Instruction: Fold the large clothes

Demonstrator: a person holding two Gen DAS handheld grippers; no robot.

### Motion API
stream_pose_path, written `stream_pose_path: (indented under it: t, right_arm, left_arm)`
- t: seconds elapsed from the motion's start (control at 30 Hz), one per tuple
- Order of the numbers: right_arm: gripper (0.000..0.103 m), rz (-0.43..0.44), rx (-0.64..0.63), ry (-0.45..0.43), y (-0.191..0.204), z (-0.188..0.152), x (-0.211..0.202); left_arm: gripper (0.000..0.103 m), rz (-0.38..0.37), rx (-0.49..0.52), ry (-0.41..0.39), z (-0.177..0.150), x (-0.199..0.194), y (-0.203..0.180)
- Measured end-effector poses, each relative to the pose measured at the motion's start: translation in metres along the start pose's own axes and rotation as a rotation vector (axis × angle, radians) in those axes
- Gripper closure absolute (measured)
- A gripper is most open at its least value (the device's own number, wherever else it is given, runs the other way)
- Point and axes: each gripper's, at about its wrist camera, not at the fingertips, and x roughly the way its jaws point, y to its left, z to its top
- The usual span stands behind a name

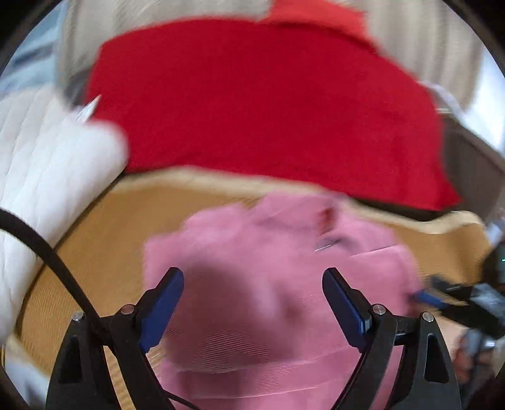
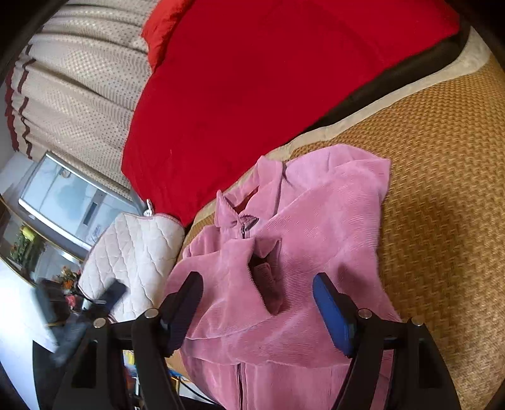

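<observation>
- Left wrist view: heavily motion-blurred. Left gripper (image 1: pixel 252 302) has its blue-padded jaws spread wide with nothing between them, hanging over the pink ribbed corduroy zip-up jacket (image 1: pixel 277 268).
- Jacket sits crumpled on the tan woven mat (image 1: pixel 104 239), close under the camera. Blur hides which part lies under the jaws, so I can't tell.
- Behind the mat: large red cushion (image 1: pixel 262 104) against the beige dotted curtain (image 1: pixel 157 12). White quilted pad (image 1: pixel 50 170) at the left edge. A black cable (image 1: pixel 41 249) crosses in front of it.
- Right wrist view: sharper. Right gripper (image 2: pixel 257 302) is also spread wide and empty, straddling the jacket's mid-body just above the fabric. I can't confirm contact.
- Jacket lies collar (image 2: pixel 233 208) away from the camera, zip (image 2: pixel 244 228) partly done up, a sleeve or flap bunched across the chest with a dark fold opening (image 2: pixel 268 284). Not flat, not yet folded.
- Same mat (image 2: pixel 442 189), cushion (image 2: pixel 252 94), curtain (image 2: pixel 82 82) and quilted pad (image 2: pixel 135 255) around it. The mat gives a flat folding surface.
- Judgement: early stage. Both claws are wide, likely positioning for a pinch. The bunched flap probably needs spreading out before any fold holds.
</observation>
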Motion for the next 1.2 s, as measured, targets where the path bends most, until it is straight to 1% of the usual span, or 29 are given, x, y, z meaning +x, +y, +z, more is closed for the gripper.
stream_pose_path:
  t: [0.03,0.13,0.2,0.23,0.3,0.33,0.37,0.4,0.43,0.53,0.57,0.6,0.63,0.67,0.7,0.73,0.77,0.8,0.83,0.87,0.9,0.93,0.97,1.0,1.07,1.1,1.13,1.17,1.2]
  right_arm:
    - [0.027,-0.005,-0.01,0.003,0.003,-0.001,0.004]
    - [0.027,-0.027,-0.052,0.02,0.014,0.001,0.027]
    - [0.027,-0.047,-0.075,0.04,0.019,0.002,0.048]
    - [0.027,-0.058,-0.078,0.055,0.02,0.001,0.059]
    - [0.028,-0.051,-0.076,0.08,0.019,-0.004,0.074]
    - [0.035,-0.067,-0.106,0.087,0.024,-0.008,0.082]
    - [0.048,-0.085,-0.149,0.073,0.031,-0.012,0.083]
    - [0.083,-0.096,-0.223,0.063,0.044,-0.016,0.082]
    - [0.086,-0.09,-0.252,0.057,0.052,-0.017,0.078]
    - [0.088,-0.078,-0.314,-0.059,0.07,-0.015,0.045]
    - [0.088,-0.089,-0.338,-0.12,0.075,-0.013,0.028]
    - [0.088,-0.097,-0.345,-0.153,0.076,-0.011,0.018]
    - [0.088,-0.123,-0.342,-0.202,0.074,-0.006,0.003]
    - [0.088,-0.144,-0.325,-0.229,0.069,-0.002,-0.005]
    - [0.088,-0.17,-0.291,-0.221,0.056,0.005,-0.009]
    - [0.088,-0.176,-0.261,-0.174,0.045,0.011,-0.004]
    - [0.084,-0.172,-0.221,-0.12,0.033,0.014,0.002]
    - [0.084,-0.174,-0.125,-0.026,0.014,0.018,0.014]
    - [0.083,-0.19,-0.039,0.061,-0.003,0.019,0.026]
    - [0.083,-0.2,0.027,0.128,-0.016,0.02,0.034]
    - [0.081,-0.191,0.066,0.154,-0.023,0.023,0.037]
    - [0.076,-0.152,0.129,0.158,-0.036,0.026,0.033]
    - [0.074,-0.143,0.154,0.136,-0.041,0.03,0.027]
    - [0.073,-0.154,0.168,0.082,-0.042,0.035,0.014]
    - [0.072,-0.172,0.149,-0.018,-0.039,0.042,-0.006]
    - [0.055,-0.181,0.133,-0.078,-0.037,0.046,-0.018]
    - [0.021,-0.172,0.106,-0.135,-0.032,0.046,-0.03]
    - [0.012,-0.134,0.062,-0.192,-0.024,0.042,-0.038]
    - [0.012,-0.109,0.022,-0.219,-0.017,0.041,-0.042]
  left_arm:
    - [0.013,0.022,-0.036,0.016,-0.007,0.008,0.013]
    - [0.014,0.052,-0.137,0.063,-0.023,0.019,0.044]
    - [0.013,0.015,-0.185,0.07,-0.025,0.017,0.054]
    - [0.013,0.016,-0.179,0.067,-0.025,0.015,0.056]
    - [0.013,0.062,-0.138,0.08,-0.031,0.018,0.055]
    - [0.013,0.071,-0.128,0.095,-0.034,0.022,0.055]
    - [0.013,0.064,-0.127,0.123,-0.038,0.025,0.057]
    - [0.013,0.051,-0.133,0.14,-0.041,0.027,0.058]
    - [0.013,0.032,-0.145,0.148,-0.045,0.026,0.06]
    - [0.013,0.009,-0.143,0.132,-0.047,0.017,0.059]
    - [0.013,0.004,-0.136,0.123,-0.047,0.014,0.057]
    - [0.013,-0.002,-0.128,0.113,-0.047,0.011,0.054]
    - [0.013,-0.005,-0.115,0.104,-0.048,0.008,0.05]
    - [0.013,-0.003,-0.099,0.1,-0.048,0.007,0.046]
    - [0.013,0.001,-0.085,0.104,-0.048,0.009,0.044]
    - [0.013,0.008,-0.067,0.113,-0.049,0.013,0.038]
    - [0.013,0.017,-0.046,0.127,-0.051,0.017,0.032]
    - [0.013,0.031,-0.024,0.144,-0.053,0.02,0.028]
    - [0.013,0.064,0.008,0.169,-0.056,0.025,0.022]
    - [0.013,0.085,0.026,0.181,-0.055,0.034,0.014]
    - [0.013,0.098,0.04,0.189,-0.057,0.037,0.01]
    - [0.013,0.101,0.048,0.191,-0.057,0.038,0.008]
    - [0.013,0.102,0.057,0.188,-0.058,0.036,0.005]
    - [0.013,0.104,0.061,0.184,-0.058,0.035,0.004]
    - [0.014,0.105,0.063,0.18,-0.057,0.034,0.003]
    - [0.014,0.097,0.058,0.177,-0.058,0.032,0.003]
    - [0.014,0.079,0.052,0.166,-0.057,0.029,0.002]
    - [0.013,0.069,0.051,0.153,-0.054,0.032,0.005]
    - [0.013,0.06,0.056,0.134,-0.053,0.028,0.003]
